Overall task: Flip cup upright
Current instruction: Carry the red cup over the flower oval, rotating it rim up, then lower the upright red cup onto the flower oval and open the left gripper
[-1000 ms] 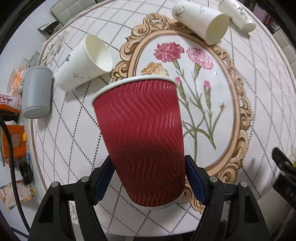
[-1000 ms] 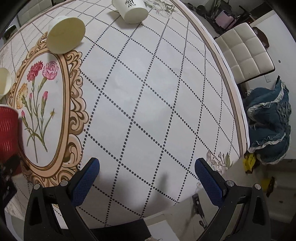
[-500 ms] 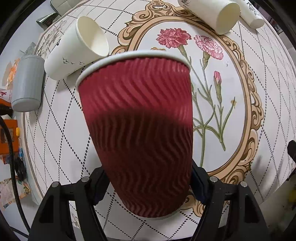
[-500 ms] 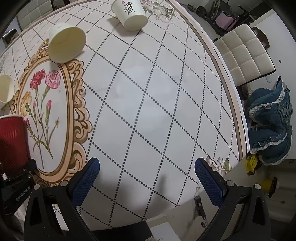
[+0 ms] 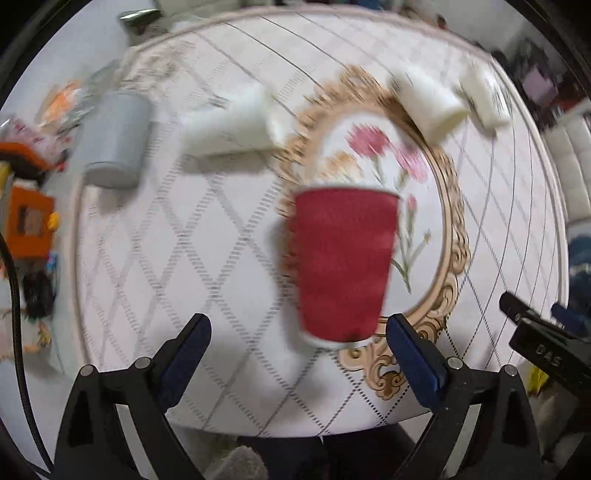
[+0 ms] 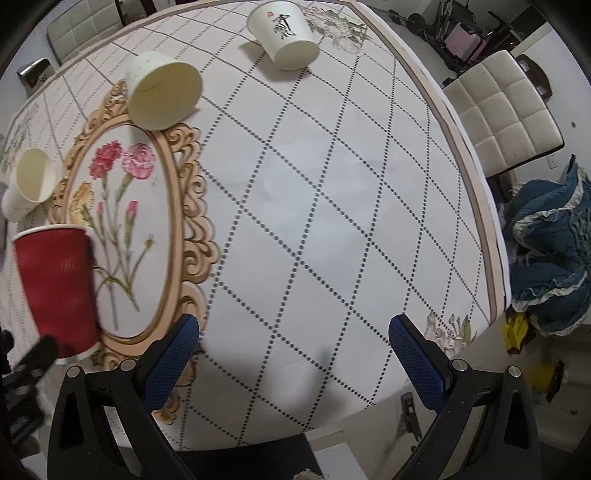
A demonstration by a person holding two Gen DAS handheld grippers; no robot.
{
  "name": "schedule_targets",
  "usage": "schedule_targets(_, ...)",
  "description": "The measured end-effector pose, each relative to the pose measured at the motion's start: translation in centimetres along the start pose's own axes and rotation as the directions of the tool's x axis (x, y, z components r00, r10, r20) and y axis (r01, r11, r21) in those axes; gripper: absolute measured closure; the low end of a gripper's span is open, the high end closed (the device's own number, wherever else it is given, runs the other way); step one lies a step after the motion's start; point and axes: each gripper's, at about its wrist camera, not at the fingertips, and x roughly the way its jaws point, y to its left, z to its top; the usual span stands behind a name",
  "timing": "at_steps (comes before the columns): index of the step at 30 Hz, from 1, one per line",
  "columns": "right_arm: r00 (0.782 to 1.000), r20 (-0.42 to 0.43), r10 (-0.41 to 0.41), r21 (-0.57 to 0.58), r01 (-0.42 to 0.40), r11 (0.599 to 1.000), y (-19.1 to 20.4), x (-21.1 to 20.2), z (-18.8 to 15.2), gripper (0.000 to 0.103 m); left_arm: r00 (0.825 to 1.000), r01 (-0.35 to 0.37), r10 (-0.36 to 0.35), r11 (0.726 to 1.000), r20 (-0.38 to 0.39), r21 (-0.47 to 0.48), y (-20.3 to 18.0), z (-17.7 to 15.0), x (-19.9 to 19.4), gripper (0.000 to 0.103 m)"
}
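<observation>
A red ribbed paper cup [image 5: 343, 262] stands upright on the table, mouth up, at the left edge of the flower medallion; it also shows in the right wrist view [image 6: 57, 291]. My left gripper [image 5: 299, 341] is open and empty, its jaws wide apart and drawn back from the cup. My right gripper [image 6: 293, 345] is open and empty over the bare tablecloth near the front edge. The left wrist view is blurred by motion.
Three white paper cups lie on their sides: one [image 6: 162, 94] at the medallion's top, one [image 6: 284, 33] at the far side, one [image 6: 31, 184] at the left. A grey cup [image 5: 116, 142] lies at the table's left. A white chair [image 6: 506, 110] stands right.
My left gripper has opened and let go of the red cup, then pulled back. The cup now stands on the table. The right gripper has barely moved.
</observation>
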Motion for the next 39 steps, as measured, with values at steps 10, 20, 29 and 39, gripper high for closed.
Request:
schedule_targets(10,0.986,-0.022,0.164,-0.108,-0.165,0.98,5.7,-3.8,0.9,0.0,0.975,-0.19,0.204,0.97,0.083,-0.149,8.8,-0.8,-1.6,0.006)
schedule_targets(20,0.97,-0.132,0.206,-0.155,-0.225,0.962,14.2,-2.7,2.3,0.004,0.972,-0.224,0.231,0.962,0.03,-0.154,12.8,-2.4,3.1,0.006)
schedule_targets(29,0.956,-0.218,0.198,-0.147,-0.233,0.961,17.1,0.4,3.5,0.015,0.977,-0.213,0.212,0.965,-0.023,-0.15,14.5,-3.2,5.4,0.006)
schedule_targets(39,0.956,-0.208,0.205,-0.143,-0.237,0.961,17.6,0.6,3.1,0.03,0.981,-0.178,0.162,0.971,-0.108,-0.16,15.5,-4.1,6.6,0.006)
